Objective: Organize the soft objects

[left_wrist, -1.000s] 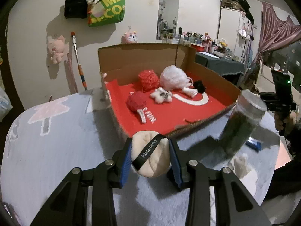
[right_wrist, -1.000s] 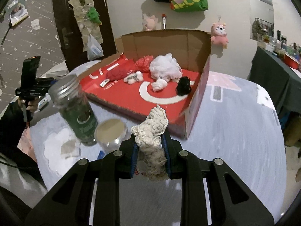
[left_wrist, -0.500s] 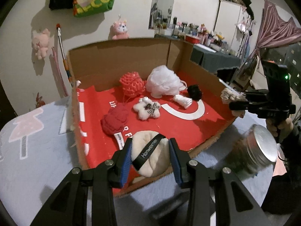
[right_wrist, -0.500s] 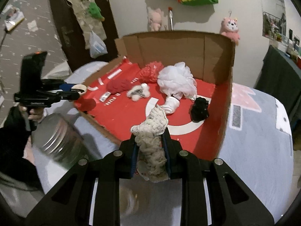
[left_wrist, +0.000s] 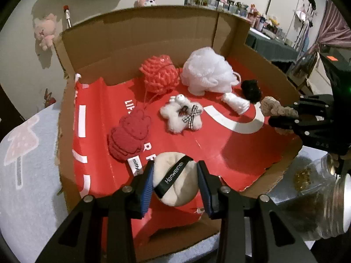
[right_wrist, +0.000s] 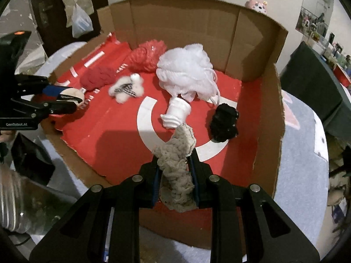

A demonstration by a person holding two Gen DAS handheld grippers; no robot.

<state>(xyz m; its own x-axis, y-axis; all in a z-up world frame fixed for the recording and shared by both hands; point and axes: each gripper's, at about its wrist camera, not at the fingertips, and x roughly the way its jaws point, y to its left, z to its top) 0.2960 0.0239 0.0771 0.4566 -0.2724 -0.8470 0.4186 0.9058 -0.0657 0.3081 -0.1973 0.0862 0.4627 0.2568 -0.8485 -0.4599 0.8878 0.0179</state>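
My left gripper (left_wrist: pixel 175 179) is shut on a cream round puff with a black band (left_wrist: pixel 175 180), held over the near edge of the red-lined cardboard box (left_wrist: pixel 142 35). My right gripper (right_wrist: pixel 175 171) is shut on a beige crocheted piece (right_wrist: pixel 177 162), over the box's near right part. In the left wrist view the right gripper (left_wrist: pixel 283 118) and its beige piece (left_wrist: pixel 274 108) reach in from the right. Inside lie a white mesh pouf (left_wrist: pixel 207 70), a coral yarn ball (left_wrist: pixel 159 75), a dark red plush (left_wrist: pixel 129 134), a small white plush with a checked bow (left_wrist: pixel 182 116), a white piece (left_wrist: pixel 235 103) and a black fluffy item (left_wrist: pixel 251 89).
A glass jar with a metal lid (left_wrist: pixel 329 201) lies right of the box on the pale patterned table (left_wrist: pixel 26 175). The box's back and side walls stand tall; its front edge is low and torn. Plush toys and bags hang on the wall behind.
Both grippers have moved forward from the table in front of the box to over its red floor, still holding the puff and the crocheted piece. The jar has slid toward the frame edges.
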